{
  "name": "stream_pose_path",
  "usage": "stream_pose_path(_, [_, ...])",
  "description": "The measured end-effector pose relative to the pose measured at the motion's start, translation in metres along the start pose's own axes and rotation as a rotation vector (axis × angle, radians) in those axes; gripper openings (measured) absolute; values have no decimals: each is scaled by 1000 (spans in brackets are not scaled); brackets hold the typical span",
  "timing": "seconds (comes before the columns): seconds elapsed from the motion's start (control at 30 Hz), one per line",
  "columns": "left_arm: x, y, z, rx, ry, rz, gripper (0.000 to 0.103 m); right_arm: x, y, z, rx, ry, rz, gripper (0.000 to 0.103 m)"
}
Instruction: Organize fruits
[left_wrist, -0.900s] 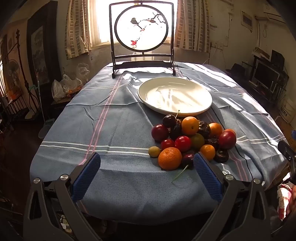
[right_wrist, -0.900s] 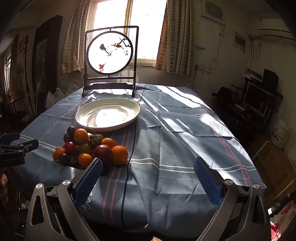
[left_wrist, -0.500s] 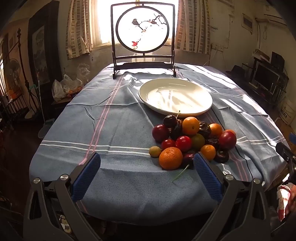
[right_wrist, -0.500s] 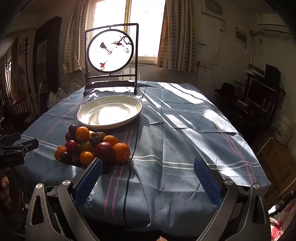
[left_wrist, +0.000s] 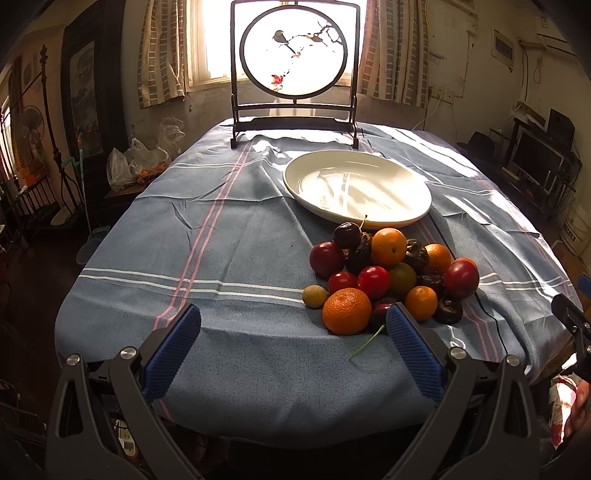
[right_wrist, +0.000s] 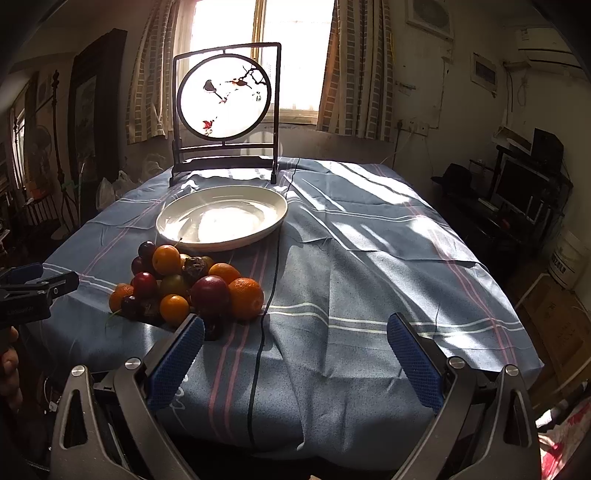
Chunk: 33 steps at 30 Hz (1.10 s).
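Fruit pile (left_wrist: 391, 277) on tabletop (left_wrist: 229, 236), just before empty white plate (left_wrist: 413, 184); left hand-held gripper (left_wrist: 293, 349) and right hand-held gripper (right_wrist: 295, 354) both spread, holding nothing.

Heap of mixed fruit (left_wrist: 391, 277) right of centre on a blue striped tablecloth (left_wrist: 229, 258).
Just above it sits a white round ceramic plate (left_wrist: 413, 184); the left gripper (left_wrist: 293, 345) gapes at lower frame.

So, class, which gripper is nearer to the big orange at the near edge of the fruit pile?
Left. The left gripper has the big orange just inside its right finger; the right gripper sits off to the pile's right side, open over bare cloth.
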<state>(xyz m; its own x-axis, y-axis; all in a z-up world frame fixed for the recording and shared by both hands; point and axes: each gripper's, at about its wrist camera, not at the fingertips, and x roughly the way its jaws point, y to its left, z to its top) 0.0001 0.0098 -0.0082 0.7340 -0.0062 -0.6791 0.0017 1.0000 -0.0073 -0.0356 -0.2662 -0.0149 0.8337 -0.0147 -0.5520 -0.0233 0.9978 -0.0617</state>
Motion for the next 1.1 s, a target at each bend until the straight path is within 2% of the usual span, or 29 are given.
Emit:
stream_pose_path(0.23, [1,3,-1,-26,4,-13,98,0,0,-1,4,1,0,99])
stream_pose_path(0.43, [0,-2,0,-6,-3,1,98,1,1,-2,1,8,24,99])
stream_pose_path(1.1, [-1,-2,2,12,-2,14,98,-1,5,2,-14,-4,4,99])
